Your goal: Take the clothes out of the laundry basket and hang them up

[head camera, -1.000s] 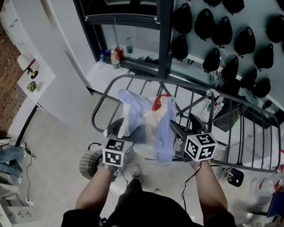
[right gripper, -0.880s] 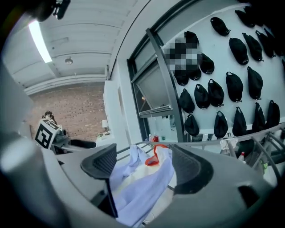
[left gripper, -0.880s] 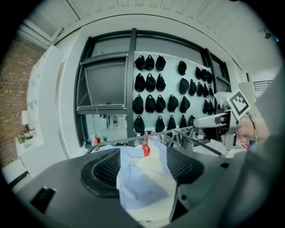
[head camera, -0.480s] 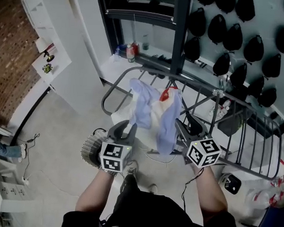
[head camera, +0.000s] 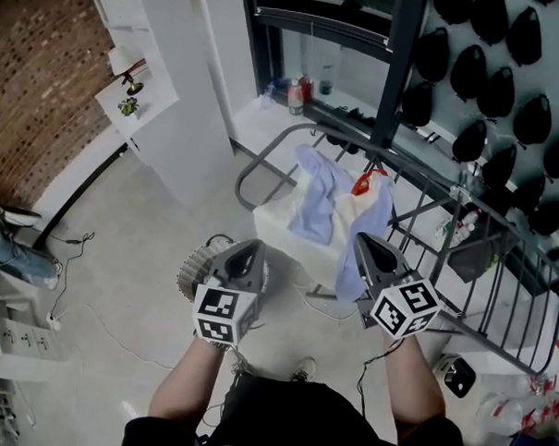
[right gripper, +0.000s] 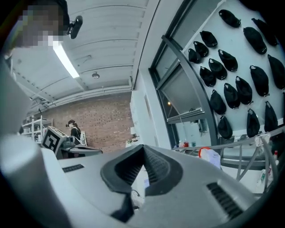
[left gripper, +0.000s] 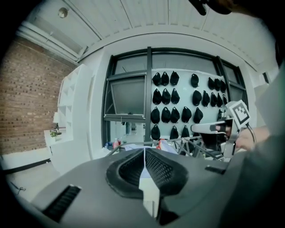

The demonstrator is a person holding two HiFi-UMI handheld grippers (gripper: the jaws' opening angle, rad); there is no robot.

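The crumpled cloth garment (head camera: 319, 199) on the rack is pale blue, with a white part (head camera: 281, 222) and a bright red trim (head camera: 364, 183) near its top. The tubular metal drying rack (head camera: 420, 170) is dark grey. Each matt grey plastic gripper, left (head camera: 246, 250) and right (head camera: 365, 243), jaws just closed with nothing between them, has black ribbed pads (left gripper: 158, 167) and a white cube (head camera: 218, 315) printed with black square markers. The brick wall (head camera: 46, 69) is reddish brown with pale mortar lines. The far painted wall (head camera: 457, 77) is pale blue-green, dotted with rows of black rounded shapes (head camera: 495, 66). The smooth floor (head camera: 121, 247) is pale grey.
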